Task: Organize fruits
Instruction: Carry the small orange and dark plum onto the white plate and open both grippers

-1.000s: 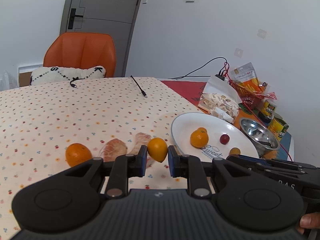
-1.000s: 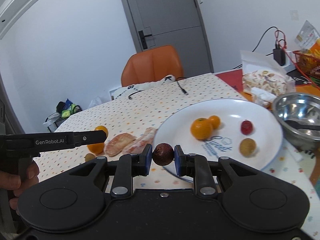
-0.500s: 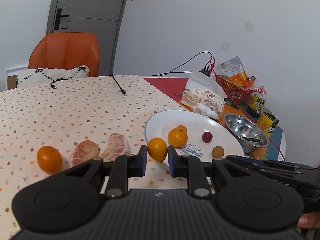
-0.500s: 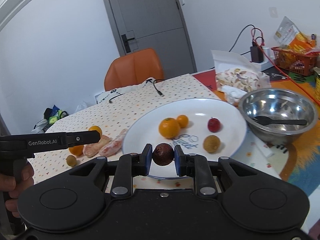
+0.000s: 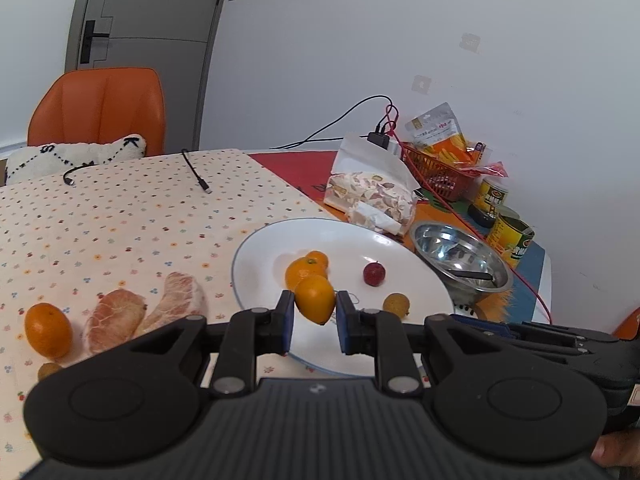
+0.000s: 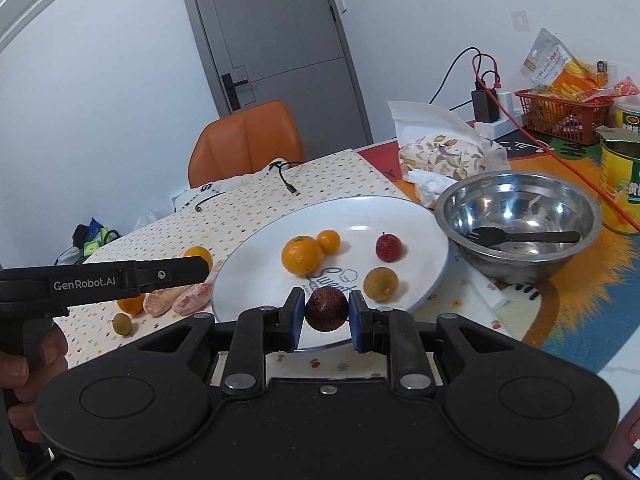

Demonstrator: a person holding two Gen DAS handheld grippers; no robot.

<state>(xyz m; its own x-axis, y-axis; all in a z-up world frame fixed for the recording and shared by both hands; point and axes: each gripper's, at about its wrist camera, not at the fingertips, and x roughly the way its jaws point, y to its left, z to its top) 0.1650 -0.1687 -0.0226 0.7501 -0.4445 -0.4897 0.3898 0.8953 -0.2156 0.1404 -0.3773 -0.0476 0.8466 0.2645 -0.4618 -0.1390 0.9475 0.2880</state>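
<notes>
My left gripper (image 5: 314, 322) is clamped on a small orange fruit (image 5: 315, 298) over the plate's (image 5: 264, 256) near edge. My right gripper (image 6: 326, 322) pinches a dark red fruit (image 6: 327, 308) there too. Farther in, oranges (image 6: 302, 254) sit mid-plate.

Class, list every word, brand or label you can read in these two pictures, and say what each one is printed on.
"GenRobot.AI": on the side of the left gripper.
"Sweet": on the white plate, partly hidden by fruit.
"S" and "K": on the white cushion.
Can labels and the snack bag: too small to read.
</notes>
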